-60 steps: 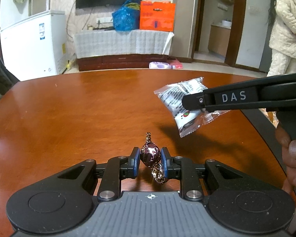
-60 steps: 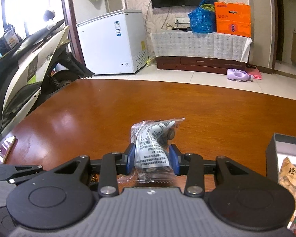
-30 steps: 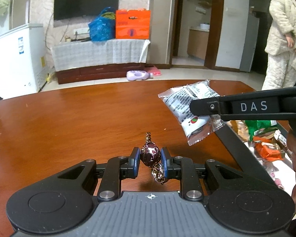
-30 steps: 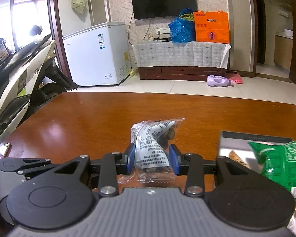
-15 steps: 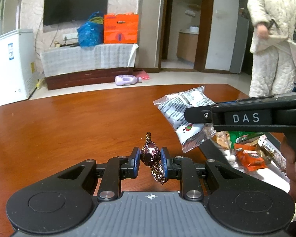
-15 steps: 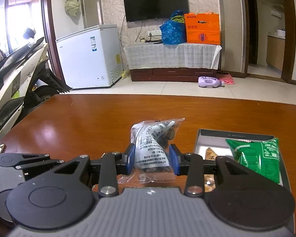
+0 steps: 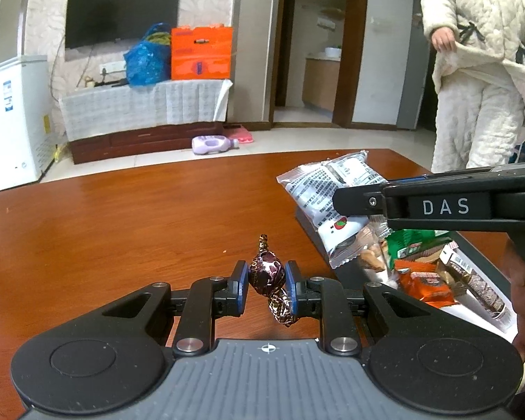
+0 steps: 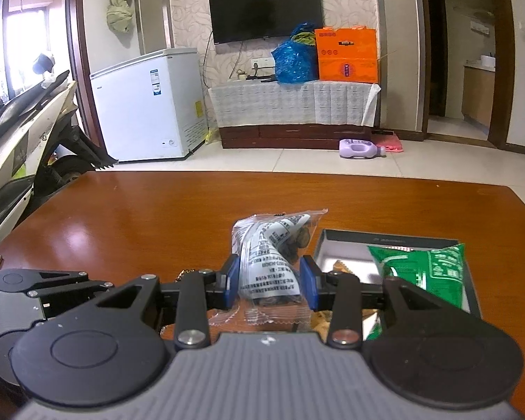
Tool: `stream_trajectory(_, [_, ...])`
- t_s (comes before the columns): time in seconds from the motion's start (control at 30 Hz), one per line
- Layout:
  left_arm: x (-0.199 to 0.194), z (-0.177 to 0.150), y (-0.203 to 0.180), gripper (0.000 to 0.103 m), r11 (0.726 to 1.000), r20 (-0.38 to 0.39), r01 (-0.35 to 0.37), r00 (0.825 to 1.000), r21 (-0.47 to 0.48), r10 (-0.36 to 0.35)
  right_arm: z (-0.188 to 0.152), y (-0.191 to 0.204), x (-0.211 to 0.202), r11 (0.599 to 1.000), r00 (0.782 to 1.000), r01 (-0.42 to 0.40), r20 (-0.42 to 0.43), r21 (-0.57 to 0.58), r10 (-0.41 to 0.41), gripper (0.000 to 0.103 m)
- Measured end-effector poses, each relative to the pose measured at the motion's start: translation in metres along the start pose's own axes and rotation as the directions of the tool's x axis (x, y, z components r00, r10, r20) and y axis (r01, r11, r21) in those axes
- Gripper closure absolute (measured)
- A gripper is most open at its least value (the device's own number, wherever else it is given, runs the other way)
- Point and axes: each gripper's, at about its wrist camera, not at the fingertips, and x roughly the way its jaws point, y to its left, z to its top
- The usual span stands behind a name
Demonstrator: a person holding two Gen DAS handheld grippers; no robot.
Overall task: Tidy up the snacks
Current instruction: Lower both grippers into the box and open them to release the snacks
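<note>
snacks over a table (image 7: 122, 231)
the box (image 8: 385, 241) sits on the table's right side, packets inside; the held candy (image 7: 266, 273) hangs left of the held packet (image 7: 329, 189).

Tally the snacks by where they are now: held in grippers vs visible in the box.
Held in grippers: 2, the foil-wrapped candy in the left gripper and the clear printed packet in the right gripper.
In the box, distinguishable: at least 4, including the green packet.
Total: at least 6.

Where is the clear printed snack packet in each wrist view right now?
Left wrist: the clear printed snack packet is right of centre, clamped in the right gripper above the snack box.
Right wrist: packet centre, low, between the blue pads.
Shared landmark: orange box beside the TV.
</note>
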Motion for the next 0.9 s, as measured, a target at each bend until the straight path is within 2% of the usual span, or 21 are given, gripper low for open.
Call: stream_trajectory(0.9, [0.021,0.006,-0.046,0.080,0.995,0.012,0.090,0.996,0.052,-0.091,-0.011,-0.054,-0.037,0.995,0.995,0.094,0.033,0.044,-0.095,0.066])
